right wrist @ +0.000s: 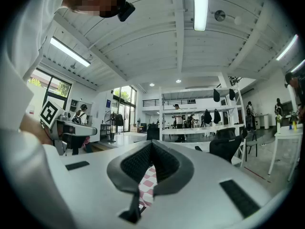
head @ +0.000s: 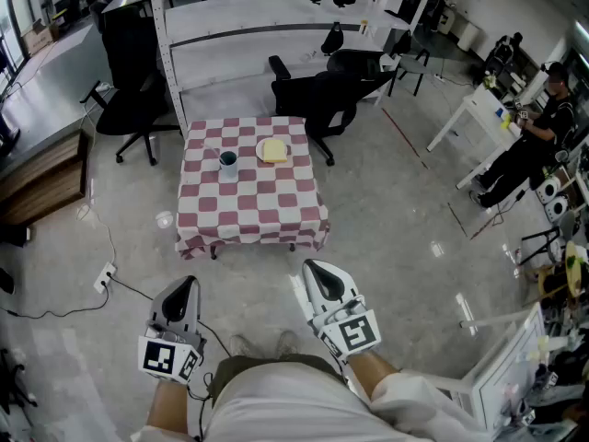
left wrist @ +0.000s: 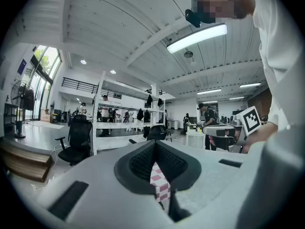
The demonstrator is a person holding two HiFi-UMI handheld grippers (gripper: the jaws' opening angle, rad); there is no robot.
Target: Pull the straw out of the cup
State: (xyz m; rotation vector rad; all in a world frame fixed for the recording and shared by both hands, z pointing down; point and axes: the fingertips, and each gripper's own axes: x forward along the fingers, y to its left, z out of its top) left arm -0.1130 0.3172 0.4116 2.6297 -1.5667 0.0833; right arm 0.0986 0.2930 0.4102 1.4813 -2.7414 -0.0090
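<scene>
A dark cup [head: 227,163] stands on the red-and-white checked table [head: 248,201] some way ahead on the floor; the straw in it is too small to make out. Both grippers are held low by the person's waist, far short of the table. My left gripper [head: 187,284] points level at it with its jaws together and nothing between them. My right gripper [head: 312,267] is likewise shut and empty. In the left gripper view only the checked cloth [left wrist: 160,185] shows under the closed jaw tips [left wrist: 155,144]. The right gripper view shows the same cloth [right wrist: 147,185] beneath its tips [right wrist: 151,144].
A yellow object [head: 272,150] lies on the table right of the cup. Black office chairs [head: 322,95] stand behind the table and another chair [head: 129,109] at its left. A power strip and cable [head: 106,277] lie on the floor at the left. A person [head: 538,136] sits at a white desk far right.
</scene>
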